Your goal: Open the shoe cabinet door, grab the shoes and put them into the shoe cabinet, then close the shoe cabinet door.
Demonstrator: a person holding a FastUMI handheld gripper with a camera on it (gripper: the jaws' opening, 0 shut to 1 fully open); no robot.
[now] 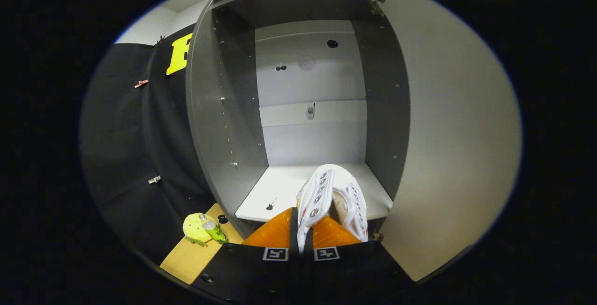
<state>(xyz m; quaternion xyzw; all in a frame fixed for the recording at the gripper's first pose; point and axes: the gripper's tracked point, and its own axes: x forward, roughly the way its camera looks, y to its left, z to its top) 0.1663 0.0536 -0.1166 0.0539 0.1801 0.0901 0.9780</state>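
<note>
Tongs (pixel 302 225) clamping shoe (pixel 333 193) — cabinet shelf (pixel 275 193)

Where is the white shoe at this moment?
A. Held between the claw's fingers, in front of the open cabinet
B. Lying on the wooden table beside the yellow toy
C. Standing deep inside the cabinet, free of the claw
A: the white shoe is pinched between both fingers of the claw, at the front edge of the shelf of the open cabinet.

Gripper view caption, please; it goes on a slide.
Gripper shut on a white shoe, held at the open shoe cabinet, above its white shelf.
</note>
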